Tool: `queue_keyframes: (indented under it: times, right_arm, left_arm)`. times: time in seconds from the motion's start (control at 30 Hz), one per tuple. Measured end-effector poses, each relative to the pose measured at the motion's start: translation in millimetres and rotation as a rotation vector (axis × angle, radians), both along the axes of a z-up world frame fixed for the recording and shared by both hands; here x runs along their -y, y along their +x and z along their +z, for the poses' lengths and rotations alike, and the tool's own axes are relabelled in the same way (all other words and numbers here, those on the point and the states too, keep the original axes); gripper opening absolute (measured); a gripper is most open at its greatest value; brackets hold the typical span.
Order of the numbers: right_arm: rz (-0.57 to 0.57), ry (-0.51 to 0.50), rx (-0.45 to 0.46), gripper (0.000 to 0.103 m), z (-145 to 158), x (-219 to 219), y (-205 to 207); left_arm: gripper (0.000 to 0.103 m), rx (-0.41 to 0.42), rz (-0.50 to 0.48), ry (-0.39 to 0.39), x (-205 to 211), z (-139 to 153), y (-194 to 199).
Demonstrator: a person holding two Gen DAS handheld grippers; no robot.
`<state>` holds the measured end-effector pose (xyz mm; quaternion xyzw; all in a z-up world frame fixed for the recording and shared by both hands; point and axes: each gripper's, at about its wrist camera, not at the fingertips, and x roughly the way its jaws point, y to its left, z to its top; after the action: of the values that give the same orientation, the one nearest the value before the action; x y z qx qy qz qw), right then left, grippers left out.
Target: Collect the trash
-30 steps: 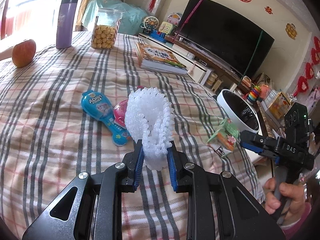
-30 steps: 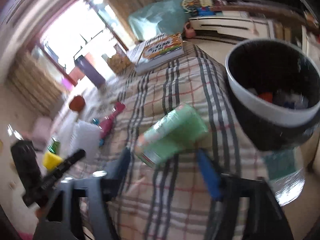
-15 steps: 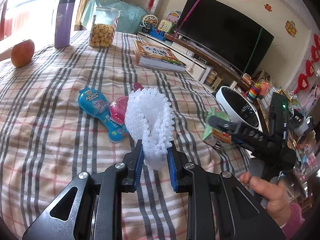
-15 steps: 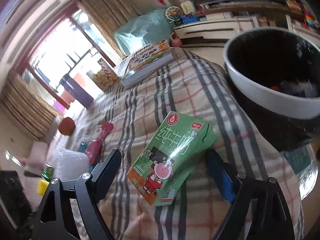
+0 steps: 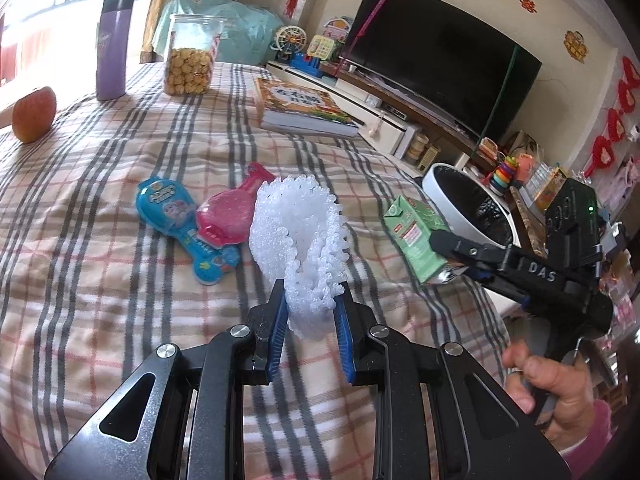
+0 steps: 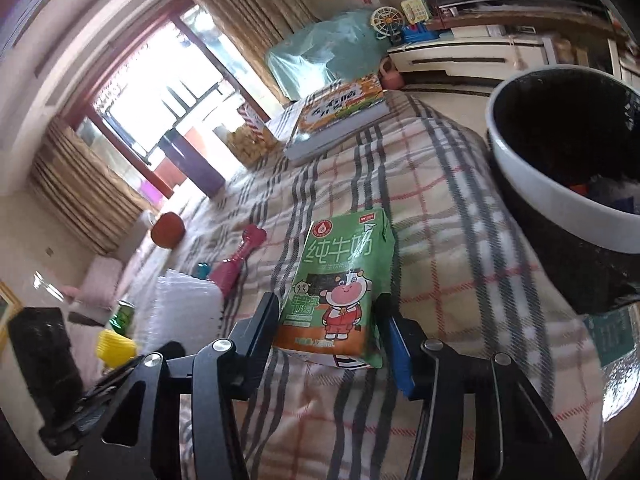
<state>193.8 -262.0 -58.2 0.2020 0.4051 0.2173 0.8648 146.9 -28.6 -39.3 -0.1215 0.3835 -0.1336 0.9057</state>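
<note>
On the table (image 5: 100, 208) we see two toy packs (image 5: 192, 224) left of the foam net (image 5: 300, 240), the milk carton (image 6: 340, 284) right of it near the edge — the bin (image 6: 560, 168) beyond that edge. Book (image 5: 300, 108), jar (image 5: 190, 60), bottle (image 5: 114, 48) and apple (image 5: 34, 114) lie farther back.

My white foam net sleeve (image 5: 298, 240) stands curled upright, pinched at its base. The green milk carton (image 6: 340, 284), printed with a cartoon cow, lies on the plaid worktop (image 6: 432, 208) beside the white-rimmed black bin (image 6: 560, 216).
</note>
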Motion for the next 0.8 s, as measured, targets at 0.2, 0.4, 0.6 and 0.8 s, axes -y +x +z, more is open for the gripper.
queue_keyframes:
  times: [0.2, 0.4, 0.6, 0.8]
  right_arm:
    - [-0.005, -0.114, -0.005, 0.054, 0, 2, 0]
    - [0.021, -0.236, 0.015, 0.065, -2, -18, 11]
    - [0.031, -0.297, 0.028, 0.049, -8, -21, 11]
    - [-0.004, -0.231, 0.069, 0.049, 13, 8, -1]
  left_arm:
    - [0.021, -0.001, -0.019, 0.003, 11, 0, 1]
    - [0.021, -0.006, -0.005, 0.014, 7, 0, 0]
    - [0.021, -0.007, -0.021, 0.029, 14, 1, 1]
    - [0.021, -0.007, -0.089, 0.033, 42, 3, 10]
